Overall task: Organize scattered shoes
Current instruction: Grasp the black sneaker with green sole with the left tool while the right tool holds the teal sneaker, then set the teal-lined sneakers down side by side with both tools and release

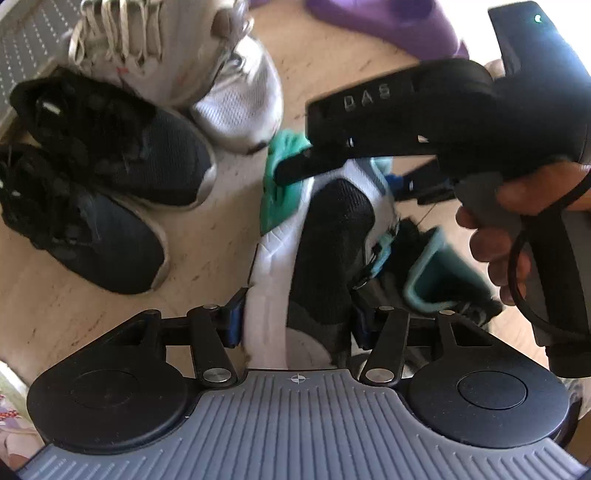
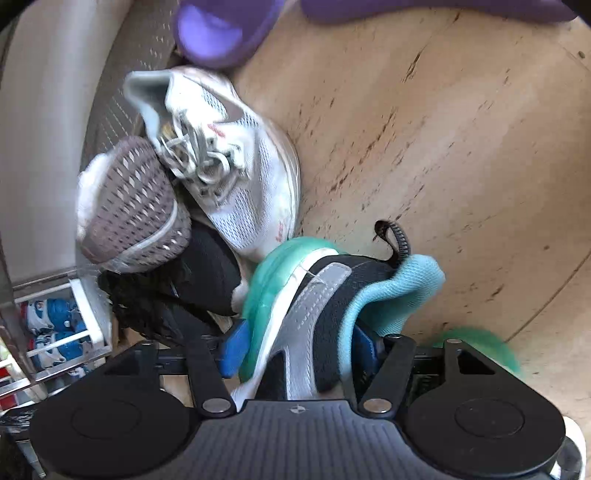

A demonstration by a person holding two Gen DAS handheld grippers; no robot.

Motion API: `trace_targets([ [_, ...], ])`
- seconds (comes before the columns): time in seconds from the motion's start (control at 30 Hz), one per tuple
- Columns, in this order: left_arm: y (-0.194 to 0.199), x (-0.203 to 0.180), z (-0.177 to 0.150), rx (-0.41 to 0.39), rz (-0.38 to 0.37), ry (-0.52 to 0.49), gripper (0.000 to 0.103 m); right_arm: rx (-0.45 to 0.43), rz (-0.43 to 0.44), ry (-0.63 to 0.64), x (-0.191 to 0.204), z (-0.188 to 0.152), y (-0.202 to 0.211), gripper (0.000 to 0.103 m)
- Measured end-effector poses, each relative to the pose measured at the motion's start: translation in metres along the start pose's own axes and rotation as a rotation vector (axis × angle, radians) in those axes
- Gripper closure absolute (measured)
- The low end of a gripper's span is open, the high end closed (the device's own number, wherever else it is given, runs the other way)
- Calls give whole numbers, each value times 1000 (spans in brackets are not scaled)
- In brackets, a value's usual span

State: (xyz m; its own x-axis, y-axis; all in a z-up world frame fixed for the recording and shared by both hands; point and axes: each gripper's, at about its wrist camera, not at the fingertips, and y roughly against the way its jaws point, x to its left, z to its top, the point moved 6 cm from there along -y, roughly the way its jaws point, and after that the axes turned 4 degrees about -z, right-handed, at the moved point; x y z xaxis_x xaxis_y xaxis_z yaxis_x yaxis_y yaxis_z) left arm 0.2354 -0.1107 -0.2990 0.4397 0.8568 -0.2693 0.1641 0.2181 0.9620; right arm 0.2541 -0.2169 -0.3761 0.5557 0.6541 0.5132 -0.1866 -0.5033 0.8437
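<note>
1. Far left in the left wrist view: two black sneakers lie side by side on the pale floor, toes toward the middle. The white sneakers sit just beyond them, one leaning on the other. These look already grouped; leave them.

2. Centre: the teal-soled sneaker lies tipped on its side, white midsole to the left, black mesh upper to the right.

3. Your left gripper is clamped on its front end, one blue pad on the midsole, the other on the mesh.

4. Your right gripper has the heel end between its pads, teal sole on one side and padded collar on the other. The pads look to be pressing on it, so count it as gripped. No earlier view here to judge it against.

5. Handling, as a judgement: light shoe. The foam sole is firm but springy, the mesh and collar soft and collapsible. A pinch on the collar alone will likely fold and slip.

6. Best hold: across the sole and heel counter, where it is stiffest.

7. With two grips on one shoe, twist gently; opposing turns may wring it loose.

8. Right edge: a purple shoe lies near the white pair, beyond reach for now.
</note>
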Motion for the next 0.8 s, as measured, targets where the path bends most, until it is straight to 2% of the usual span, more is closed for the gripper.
trace_targets([
  [0.03,1,3,-1,-9,-14,14,46,-9,10,11,4,-1,1,58],
  [0.2,22,-6,0,-79,-31,32,43,-68,37,119,32,-1,29,61],
  [0.3,39,-30,1,-133,-75,33,38,-117,28,236,52,-1,80,62],
  [0.4,48,-73,-5,-174,-164,31,36,-161,-62,373,62,-5,128,62],
  [0.5,42,-119,-17,-171,-256,25,32,-166,-232,515,61,-18,164,62],
  [0.57,27,-155,-28,-141,-311,33,25,-149,-337,595,52,-28,176,63],
  [0.6,20,-163,-32,-117,-303,38,22,-143,-372,621,47,-29,175,65],
  [0.67,7,-171,-40,-66,-271,45,22,-124,-495,720,29,-35,166,83],
  [0.7,5,-170,-43,-56,-257,44,22,-123,-530,754,24,-36,160,83],
  [0.73,5,-164,-48,-51,-239,43,22,-116,-577,800,15,-37,149,78],
  [0.77,6,-154,-54,-48,-213,41,22,-92,-635,861,-3,-38,127,78],
  [0.8,8,-145,-57,-47,-189,40,22,-65,-625,867,-14,-38,117,78],
])
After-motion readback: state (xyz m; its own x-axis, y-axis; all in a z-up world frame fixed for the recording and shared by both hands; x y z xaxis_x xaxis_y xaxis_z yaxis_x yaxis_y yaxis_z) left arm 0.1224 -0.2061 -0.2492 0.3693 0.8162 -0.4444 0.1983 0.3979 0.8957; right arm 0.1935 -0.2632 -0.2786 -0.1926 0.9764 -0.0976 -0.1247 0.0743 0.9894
